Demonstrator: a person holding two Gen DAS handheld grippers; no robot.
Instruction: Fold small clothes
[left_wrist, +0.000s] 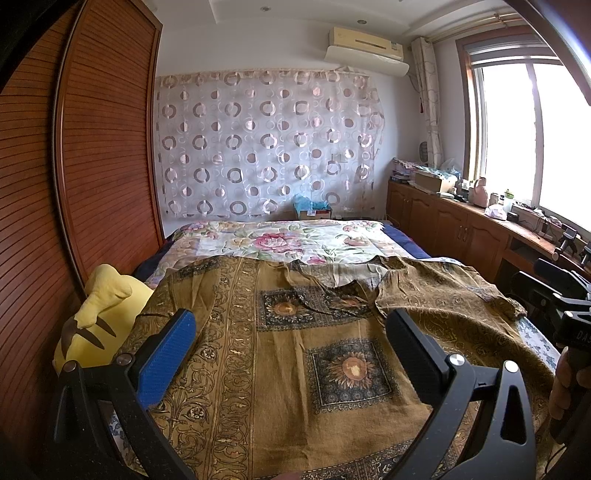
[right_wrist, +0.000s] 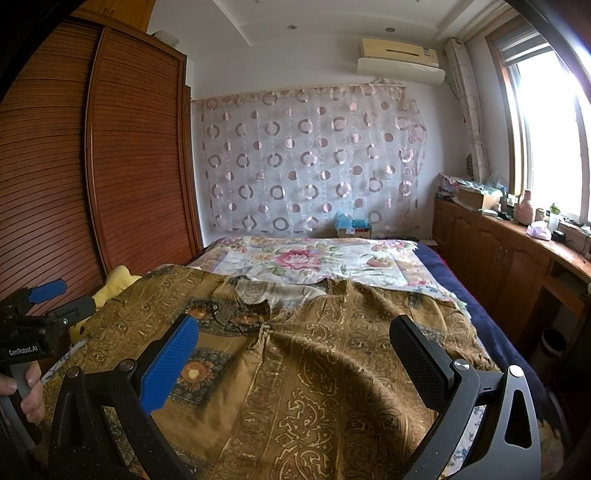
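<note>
1. Holding both tools above the bed (left_wrist: 402, 242), you have the left gripper (left_wrist: 291, 325) spread wide, pinching nothing.
2. Your right gripper (right_wrist: 295, 332) is likewise spread and empty.
3. The brown patterned shirt (left_wrist: 295, 350) lies flat across the lower centre of both frames.
4. A yellow plush toy (left_wrist: 99, 317) sits at lower left.

Black tongs (left_wrist: 288, 332) with one blue ribbed pad (left_wrist: 166, 360), silver screws (left_wrist: 456, 359), "GenRobot.AI" lettering (right_wrist: 23, 350).

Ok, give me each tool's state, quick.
Left tool: open, holding nothing, above the brown patterned garment.
Right tool: open, holding nothing.
</note>
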